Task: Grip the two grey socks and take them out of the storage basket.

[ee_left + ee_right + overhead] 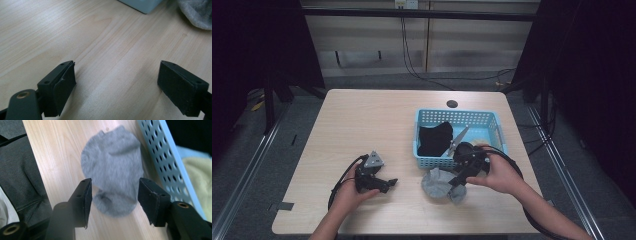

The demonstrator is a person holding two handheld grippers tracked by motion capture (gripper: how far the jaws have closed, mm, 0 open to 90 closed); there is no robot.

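Grey sock [112,170] on table [362,125] beside blue basket [424,162], right hand-held gripper [113,198] spread above it, left hand-held gripper [117,82] spread.

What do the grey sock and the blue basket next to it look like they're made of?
The grey sock looks like soft knitted fabric, probably a cotton blend: fine ribbing at one end, a matte fuzzy surface, and it lies limp on the table. The blue basket looks like moulded plastic: smooth, slightly glossy walls pierced by even rows of holes.
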